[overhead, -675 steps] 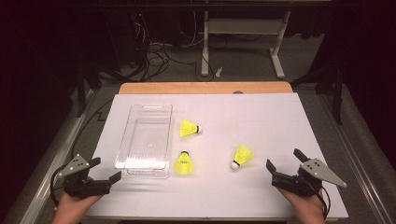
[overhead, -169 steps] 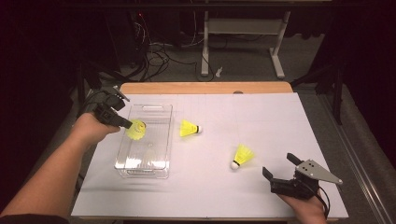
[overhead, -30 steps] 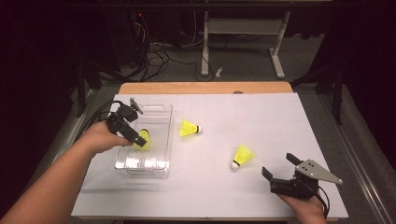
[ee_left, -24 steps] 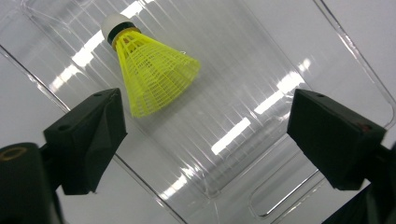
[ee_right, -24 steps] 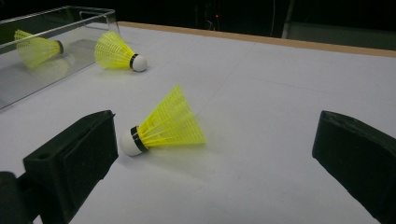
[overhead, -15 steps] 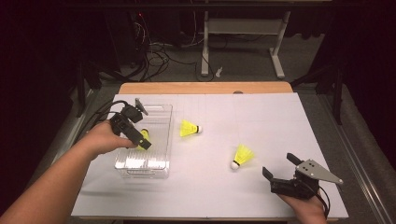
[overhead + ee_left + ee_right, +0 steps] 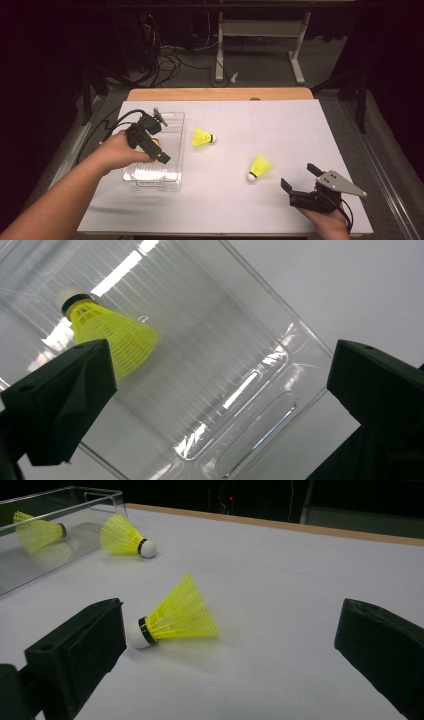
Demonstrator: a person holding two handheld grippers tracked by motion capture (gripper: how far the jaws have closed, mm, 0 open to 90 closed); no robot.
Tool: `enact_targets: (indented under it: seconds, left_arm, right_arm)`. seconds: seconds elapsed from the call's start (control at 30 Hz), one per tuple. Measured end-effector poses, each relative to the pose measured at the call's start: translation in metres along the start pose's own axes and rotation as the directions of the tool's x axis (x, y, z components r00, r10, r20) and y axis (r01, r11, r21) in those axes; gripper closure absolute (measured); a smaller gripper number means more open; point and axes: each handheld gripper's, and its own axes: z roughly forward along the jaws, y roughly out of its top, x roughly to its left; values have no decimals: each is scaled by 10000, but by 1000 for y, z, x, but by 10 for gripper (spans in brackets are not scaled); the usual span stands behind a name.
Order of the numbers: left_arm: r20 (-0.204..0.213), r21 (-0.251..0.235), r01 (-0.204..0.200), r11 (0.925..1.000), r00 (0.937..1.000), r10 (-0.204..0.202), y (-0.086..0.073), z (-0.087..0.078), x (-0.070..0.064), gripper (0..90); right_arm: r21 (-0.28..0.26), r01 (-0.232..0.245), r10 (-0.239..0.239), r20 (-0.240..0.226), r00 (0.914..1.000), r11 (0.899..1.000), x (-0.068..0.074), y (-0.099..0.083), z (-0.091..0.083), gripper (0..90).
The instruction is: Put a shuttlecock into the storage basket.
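One shuttlecock (image 7: pixel 111 335) already down in the clear box (image 7: pixel 172 131), lying on its side just beyond the gaping, empty left tongs (image 7: pixel 220 405), cork aimed away from them, skirt back toward them. Two left on the table (image 7: pixel 280 120): nearest one (image 7: pixel 172 614) on its side between the wide-open right tongs (image 7: pixel 227 650), cork toward their left jaw; other (image 7: pixel 125 541) farther off beside the box

Clear bin (image 7: pixel 150 175) at table's (image 7: pixel 280 115) left side, one shuttlecock (image 7: pixel 112 337) lying inside it, left gripper (image 7: pixel 150 145) above bin, second shuttlecock (image 7: pixel 203 138) just right of bin, third shuttlecock (image 7: pixel 259 167) farther right and nearer, right gripper (image 7: pixel 300 187) at near right edge
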Motion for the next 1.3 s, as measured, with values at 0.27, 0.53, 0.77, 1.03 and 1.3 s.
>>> enact_targets:
  seconds: [0.27, 0.53, 0.77, 1.03, 1.3]
  left_arm:
    - [142, -196, -312, 9993, 9994, 315, 6, -4, -16, 7]
    - [264, -281, -636, 9976, 9976, 643, 14, -2, -32, 7]
    - [467, -329, -879, 9956, 9949, 894, 23, 0, -42, 7]
    - [434, -169, -1258, 9919, 9910, 1264, 30, 3, -53, 8]
    - [535, 16, -1468, 9892, 9878, 1466, 35, 14, -61, 8]
  right_arm:
    - [46, 28, -28, 8, 10000, 10000, 0, 0, 2, 5]
    - [86, 117, -117, -15, 9999, 9999, 2, -1, 3, 5]
    - [174, 88, -87, -37, 10000, 9998, 1, -2, 4, 5]
    - [216, 133, -131, -89, 9999, 9997, 2, -3, 6, 5]
    - [203, 76, -74, -104, 9999, 9998, 1, -4, 5, 5]
